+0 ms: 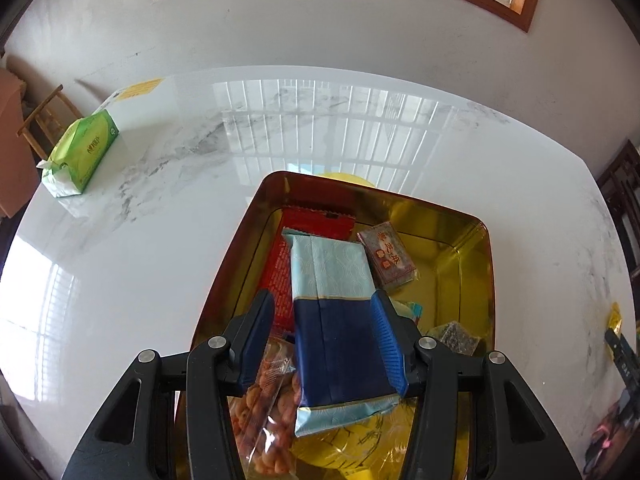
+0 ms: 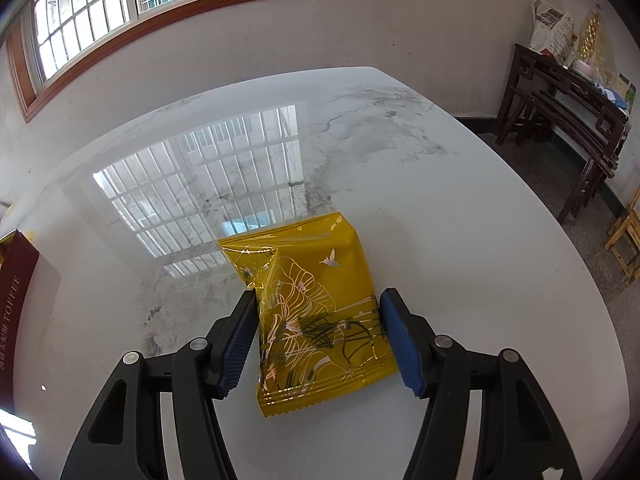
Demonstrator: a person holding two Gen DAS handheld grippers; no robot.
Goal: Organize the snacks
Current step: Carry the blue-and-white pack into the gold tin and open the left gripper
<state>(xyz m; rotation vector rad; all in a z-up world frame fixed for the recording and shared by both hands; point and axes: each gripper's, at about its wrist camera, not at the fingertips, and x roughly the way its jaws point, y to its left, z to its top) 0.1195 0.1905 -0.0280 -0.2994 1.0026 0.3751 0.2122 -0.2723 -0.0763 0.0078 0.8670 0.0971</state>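
Left hand-held gripper [image 1: 324,340] clamps blue packet [image 1: 334,320] over tin [image 1: 468,240] — long axis runs away. Right hand-held gripper [image 2: 318,340] half-open, astride yellow packet [image 2: 320,312], pads clear.

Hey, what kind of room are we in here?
Probably a room in a home, maybe a dining room. A glossy marble-look table stands against a wall under a wood-framed window, with a dark carved side table and a wooden stool nearby.

Left gripper [image 1: 324,340] clamped; right gripper [image 2: 318,340] (seemingly) barely parted.
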